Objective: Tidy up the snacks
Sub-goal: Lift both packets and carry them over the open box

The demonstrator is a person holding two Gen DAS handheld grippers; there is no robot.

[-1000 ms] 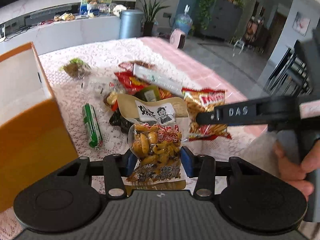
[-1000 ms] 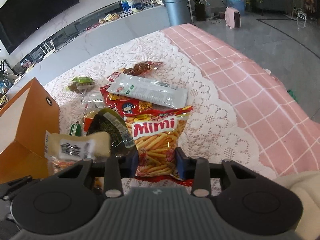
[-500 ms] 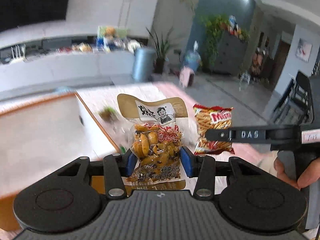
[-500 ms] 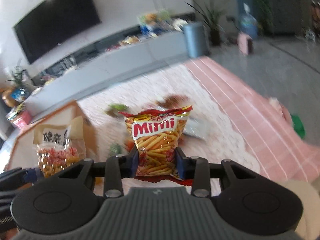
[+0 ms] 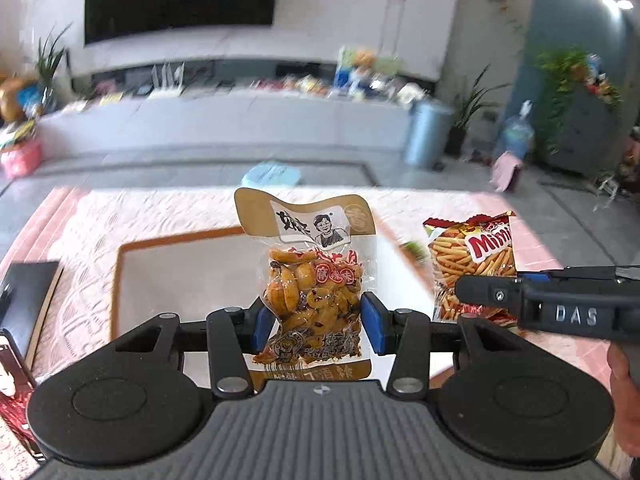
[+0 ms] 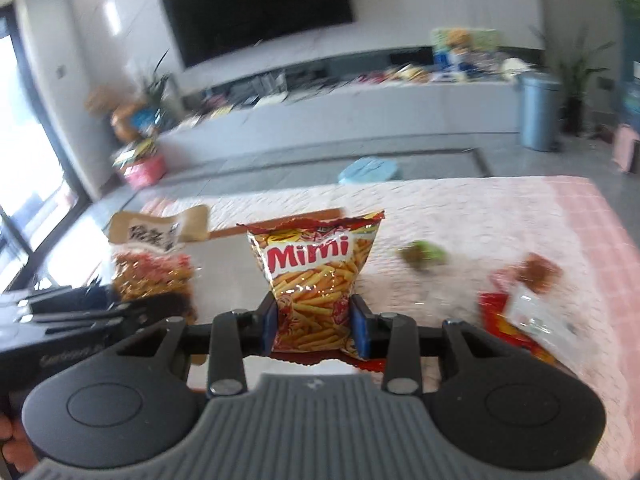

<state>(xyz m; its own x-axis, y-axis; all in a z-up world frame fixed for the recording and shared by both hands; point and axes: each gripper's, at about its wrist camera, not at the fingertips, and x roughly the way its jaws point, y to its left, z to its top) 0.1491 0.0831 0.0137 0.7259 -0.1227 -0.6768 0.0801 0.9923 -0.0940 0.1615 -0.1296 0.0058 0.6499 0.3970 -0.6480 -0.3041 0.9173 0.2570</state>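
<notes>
My left gripper (image 5: 317, 326) is shut on a clear bean snack packet (image 5: 312, 280) with a tan header, held upright above the orange-rimmed open box (image 5: 176, 280). My right gripper (image 6: 314, 326) is shut on a red Mimi chips bag (image 6: 316, 276), also upright, over the box's right side (image 6: 228, 280). In the left wrist view the Mimi bag (image 5: 472, 256) and the right gripper's black arm (image 5: 560, 308) show at right. In the right wrist view the bean packet (image 6: 152, 264) hangs at left.
Loose snacks lie on the lace cloth to the right: a green packet (image 6: 424, 254), a brown packet (image 6: 538, 272), a red bag under a clear packet (image 6: 528, 320). A dark tablet (image 5: 24, 300) sits left of the box. The pink table edge runs behind.
Both grippers have lifted their packets off the table and swung left, from over the snack pile to above the orange box. The views tilted up, showing more of the room.
</notes>
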